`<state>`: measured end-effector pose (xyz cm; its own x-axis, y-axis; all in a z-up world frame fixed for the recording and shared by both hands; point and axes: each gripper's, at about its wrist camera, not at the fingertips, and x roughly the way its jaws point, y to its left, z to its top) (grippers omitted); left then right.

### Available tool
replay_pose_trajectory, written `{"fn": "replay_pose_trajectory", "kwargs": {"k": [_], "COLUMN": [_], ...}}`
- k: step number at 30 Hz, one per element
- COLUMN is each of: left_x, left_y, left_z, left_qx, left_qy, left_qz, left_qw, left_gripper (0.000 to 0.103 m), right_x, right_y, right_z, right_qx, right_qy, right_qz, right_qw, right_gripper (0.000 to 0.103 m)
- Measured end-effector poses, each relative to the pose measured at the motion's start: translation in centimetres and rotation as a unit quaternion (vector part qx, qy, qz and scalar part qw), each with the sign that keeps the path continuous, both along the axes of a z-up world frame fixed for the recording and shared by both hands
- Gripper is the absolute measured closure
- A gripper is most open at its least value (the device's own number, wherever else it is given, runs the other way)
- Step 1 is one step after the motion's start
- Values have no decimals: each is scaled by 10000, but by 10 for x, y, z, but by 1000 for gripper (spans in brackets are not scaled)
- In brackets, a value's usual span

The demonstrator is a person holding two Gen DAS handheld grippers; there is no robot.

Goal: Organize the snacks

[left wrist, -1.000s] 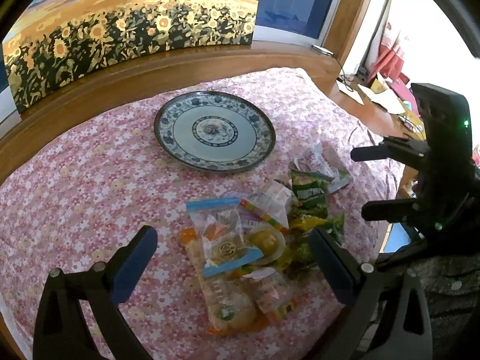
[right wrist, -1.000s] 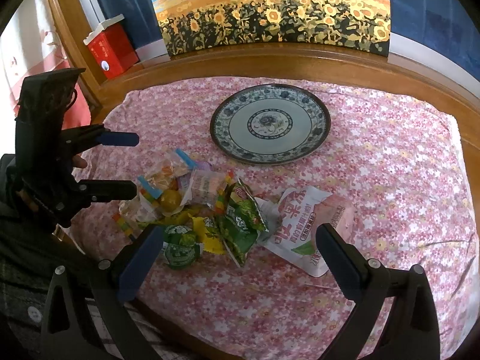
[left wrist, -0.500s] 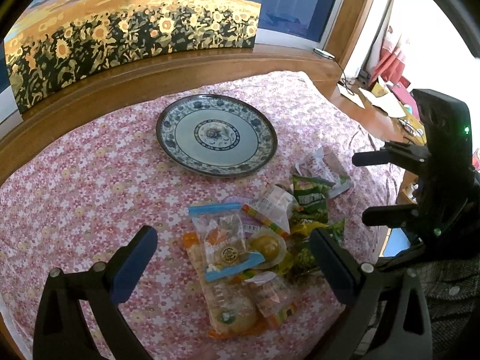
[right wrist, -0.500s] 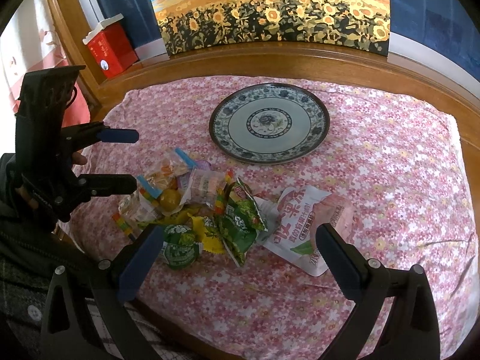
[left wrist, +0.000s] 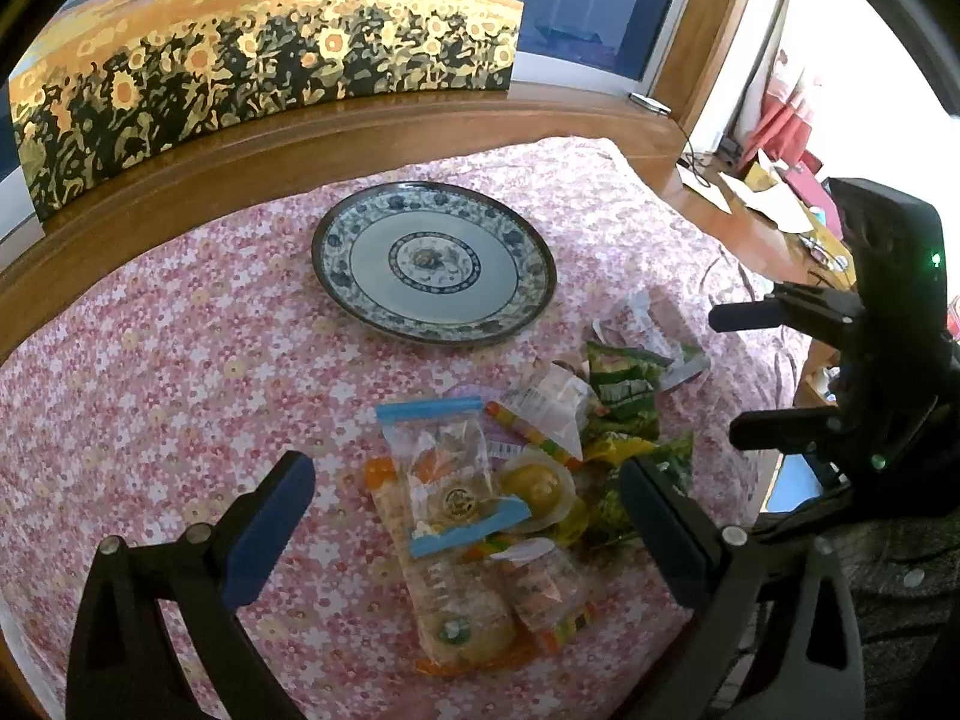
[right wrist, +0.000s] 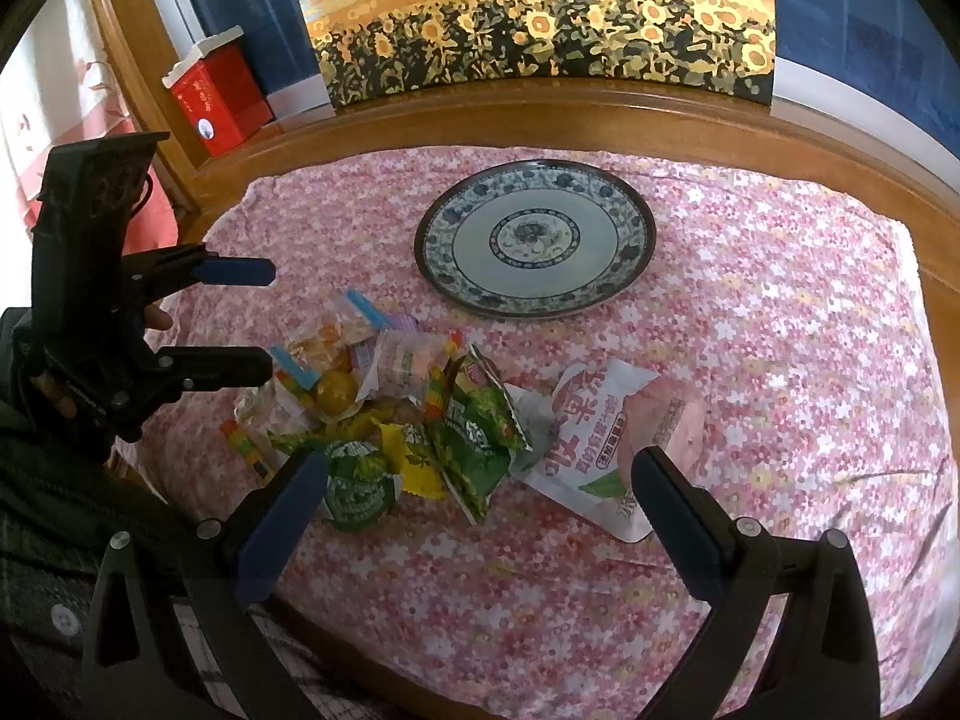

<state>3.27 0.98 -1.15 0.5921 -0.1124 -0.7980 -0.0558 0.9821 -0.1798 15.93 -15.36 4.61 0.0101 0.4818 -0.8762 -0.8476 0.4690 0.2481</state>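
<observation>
A heap of snack packets lies on the pink floral cloth [left wrist: 180, 360]. It holds a clear packet with blue ends [left wrist: 447, 474], a yellow jelly cup [left wrist: 537, 483], green packets [right wrist: 480, 438] and a white and pink pouch [right wrist: 606, 426]. Beyond the heap sits a blue-patterned plate [left wrist: 327, 264] with nothing on it, also seen in the right wrist view [right wrist: 438, 264]. My left gripper [left wrist: 465, 528] hovers open above the heap's near left side. My right gripper [right wrist: 480, 516] is open too, over the green packets. Each gripper shows in the other's view [right wrist: 264, 318] [left wrist: 738, 372], holding nothing.
A raised wooden ledge [right wrist: 600, 114] runs behind the cloth, with a sunflower painting [right wrist: 540, 24] leaning on it. A red box [right wrist: 216, 96] stands at the far left corner. A wooden surface with papers [left wrist: 762, 198] lies off to the right.
Hardly anything differs. The left gripper has drifted slightly away from the near edge in the right wrist view. Both grippers stay open and the snacks lie as before.
</observation>
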Motion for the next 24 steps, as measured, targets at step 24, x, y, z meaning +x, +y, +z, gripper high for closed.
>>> {"fn": "replay_pose_trajectory", "kwargs": {"k": [24], "left_x": [-1], "left_y": [2], "left_z": [-7], "left_qx": [-8], "left_qy": [51], "left_qz": [21], "left_qw": [10000], "left_gripper": [0], "right_x": [2], "right_y": [-3], "right_z": [-1], "right_qx": [-68], "right_qy": [51], "right_qz": [-54], "right_qw": [9999], "right_gripper": [0]}}
